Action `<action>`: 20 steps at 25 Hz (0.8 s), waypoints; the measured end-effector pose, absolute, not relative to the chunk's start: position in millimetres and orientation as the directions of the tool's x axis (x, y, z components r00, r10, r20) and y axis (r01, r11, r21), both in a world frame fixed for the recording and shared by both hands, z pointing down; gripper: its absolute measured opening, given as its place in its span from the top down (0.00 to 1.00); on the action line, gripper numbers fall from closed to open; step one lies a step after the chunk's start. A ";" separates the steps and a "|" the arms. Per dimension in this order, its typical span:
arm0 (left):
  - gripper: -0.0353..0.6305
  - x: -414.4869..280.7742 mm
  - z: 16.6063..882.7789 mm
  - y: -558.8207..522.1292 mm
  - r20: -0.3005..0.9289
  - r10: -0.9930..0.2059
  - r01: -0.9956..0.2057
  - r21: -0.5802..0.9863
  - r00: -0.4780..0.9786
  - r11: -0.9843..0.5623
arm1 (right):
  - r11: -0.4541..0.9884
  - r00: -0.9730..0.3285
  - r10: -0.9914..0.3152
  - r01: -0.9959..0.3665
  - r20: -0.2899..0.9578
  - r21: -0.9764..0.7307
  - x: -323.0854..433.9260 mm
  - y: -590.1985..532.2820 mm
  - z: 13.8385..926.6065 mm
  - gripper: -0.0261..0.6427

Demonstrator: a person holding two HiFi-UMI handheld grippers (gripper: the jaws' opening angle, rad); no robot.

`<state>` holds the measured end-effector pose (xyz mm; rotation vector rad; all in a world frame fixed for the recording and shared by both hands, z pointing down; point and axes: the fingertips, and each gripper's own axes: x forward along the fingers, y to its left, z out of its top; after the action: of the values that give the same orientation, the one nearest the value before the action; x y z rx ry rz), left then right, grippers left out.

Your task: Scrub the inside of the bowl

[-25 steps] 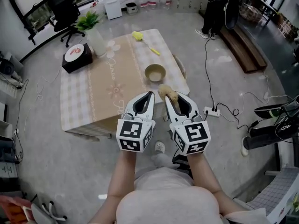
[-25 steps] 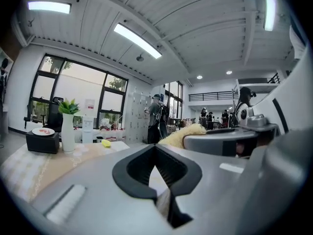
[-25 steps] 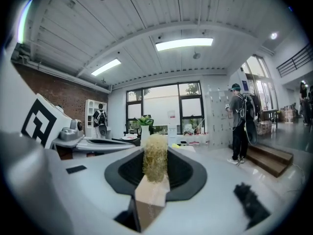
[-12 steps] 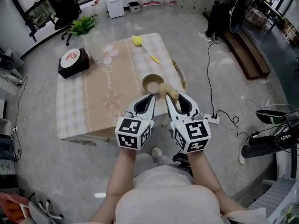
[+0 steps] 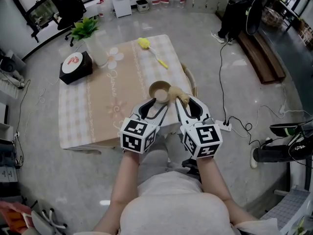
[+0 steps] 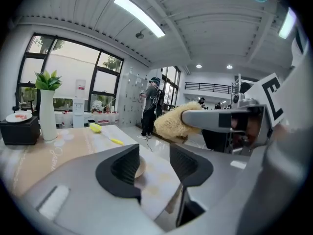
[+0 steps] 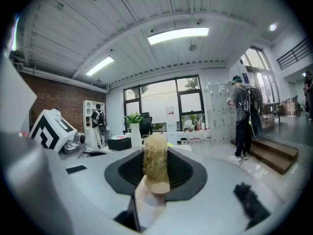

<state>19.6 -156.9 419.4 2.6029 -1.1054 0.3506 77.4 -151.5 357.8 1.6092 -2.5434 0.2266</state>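
Holding both grippers low over the near right corner of the table (image 5: 93,116), I record the following.

The bowl (image 5: 159,88) stands upright on the checked cloth, close to the near edge and not far in from the right edge.

My left gripper (image 5: 157,103) comes in across the near edge with its tips at the bowl's near rim; I cannot tell whether they touch it. Its jaws have just been opening and now stand apart with nothing between the pads. In the left gripper view the bowl's rim shows beyond the gap.

My right gripper (image 5: 182,102) sits just beside the left one, clamped on a straw-coloured scrub pad (image 5: 177,96). The pad sticks out past the tips and hangs just beside the bowl's right rim, near the table's right edge.

Room for moving is as follows. A yellow brush (image 5: 143,43) lies toward the far right corner. A vase with a plant (image 5: 94,45) and a black box (image 5: 76,67) carrying a plate sit toward the far left corner. All three are well apart from the bowl, and bare cloth lies between.

Off the right edge a curved wooden rim (image 5: 191,82) stands close to the table. A power strip (image 5: 226,125) and its cable lie on the floor further right. A person (image 5: 237,9) stands well beyond the far right corner.
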 end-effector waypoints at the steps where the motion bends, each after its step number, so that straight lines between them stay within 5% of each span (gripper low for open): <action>1: 0.62 19.5 423.5 -158.8 0.345 -0.650 -0.725 0.161 0.677 -0.670 | 0.422 -0.426 -0.885 -0.904 0.185 -0.063 77.0 -153.9 359.4 0.81; 14: 0.08 23.0 458.3 -193.9 0.386 -0.518 -0.614 0.184 0.763 -0.768 | 0.424 -0.429 -0.875 -0.903 0.224 -0.075 80.0 -201.8 376.0 0.81; 20: 0.06 18.1 482.8 -206.0 0.393 -0.468 -0.573 0.212 0.792 -0.792 | 0.417 -0.426 -0.871 -0.905 0.244 -0.088 84.2 -223.2 384.7 0.81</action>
<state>18.1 -206.0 482.8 2.6608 -0.7964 0.4629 84.2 -223.2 384.7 1.5844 -2.5056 0.3090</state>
